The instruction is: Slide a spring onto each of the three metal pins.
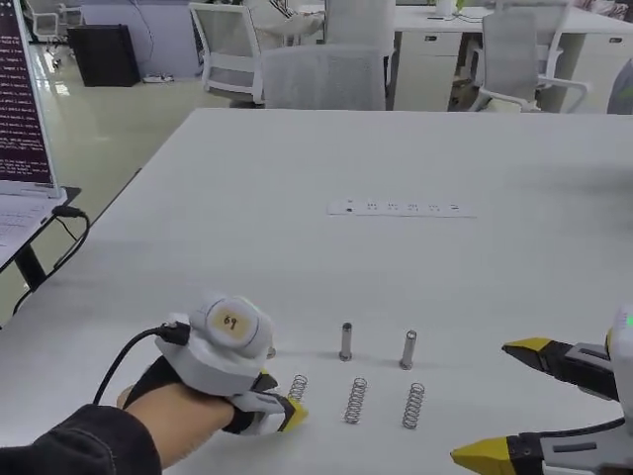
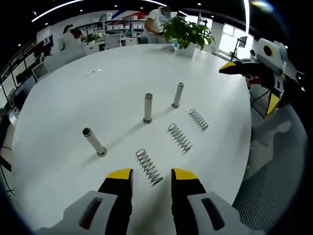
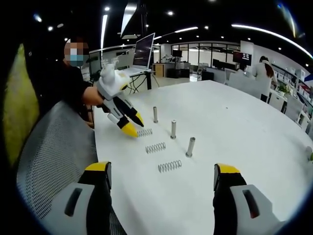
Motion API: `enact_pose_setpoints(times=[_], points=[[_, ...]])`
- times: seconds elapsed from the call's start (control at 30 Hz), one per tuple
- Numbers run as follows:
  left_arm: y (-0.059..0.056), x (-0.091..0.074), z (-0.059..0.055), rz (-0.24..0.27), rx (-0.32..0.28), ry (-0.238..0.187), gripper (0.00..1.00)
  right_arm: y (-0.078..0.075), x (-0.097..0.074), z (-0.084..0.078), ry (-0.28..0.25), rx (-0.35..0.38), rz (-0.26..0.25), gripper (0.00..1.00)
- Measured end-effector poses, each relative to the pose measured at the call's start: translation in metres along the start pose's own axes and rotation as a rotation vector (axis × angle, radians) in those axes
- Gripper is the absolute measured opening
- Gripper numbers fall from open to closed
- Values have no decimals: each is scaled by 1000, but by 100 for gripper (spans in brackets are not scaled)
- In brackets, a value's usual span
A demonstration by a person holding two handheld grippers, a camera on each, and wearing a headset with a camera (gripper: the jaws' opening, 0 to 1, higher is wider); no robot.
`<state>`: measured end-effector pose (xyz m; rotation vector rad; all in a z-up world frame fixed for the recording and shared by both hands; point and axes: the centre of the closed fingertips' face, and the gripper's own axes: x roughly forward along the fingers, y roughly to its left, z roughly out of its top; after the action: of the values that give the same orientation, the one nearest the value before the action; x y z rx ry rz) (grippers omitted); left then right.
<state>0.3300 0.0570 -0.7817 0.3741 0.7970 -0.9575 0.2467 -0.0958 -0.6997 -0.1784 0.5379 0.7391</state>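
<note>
Three coiled wire springs (image 1: pixel 356 400) lay flat on the white table (image 1: pixel 396 158), each at 6 o'clock of an upright grey metal pin (image 1: pixel 346 341). The yellow-tipped left gripper (image 2: pixel 150 174) held its jaws slightly apart at the leftmost spring (image 2: pixel 148 166); the right gripper (image 1: pixel 504 401) gaped wide. A light mid-coil pinch, then tilting it upright over its pin, seemed best.

White table (image 1: pixel 297 168) with 3 upright metal pins (image 2: pixel 147 108) and 3 loose springs (image 2: pixel 179 137)

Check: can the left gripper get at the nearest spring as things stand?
Probably yes: the left gripper is open, jaws right at the end of the nearest spring, nothing in between.
</note>
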Motion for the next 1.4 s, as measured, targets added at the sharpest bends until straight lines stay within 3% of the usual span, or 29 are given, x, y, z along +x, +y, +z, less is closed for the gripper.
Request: enact_pose_setpoints(times=[0.5,0.8,1.4], points=[[3,9,-6,14,22,30,17,3,0,-2,7,9,10,84],[14,4,-10,39,16,35,10,5,1,-2,10,8,22,83],[18,2,-12,39,31,36,3,6,2,-2,16,6,25,82]])
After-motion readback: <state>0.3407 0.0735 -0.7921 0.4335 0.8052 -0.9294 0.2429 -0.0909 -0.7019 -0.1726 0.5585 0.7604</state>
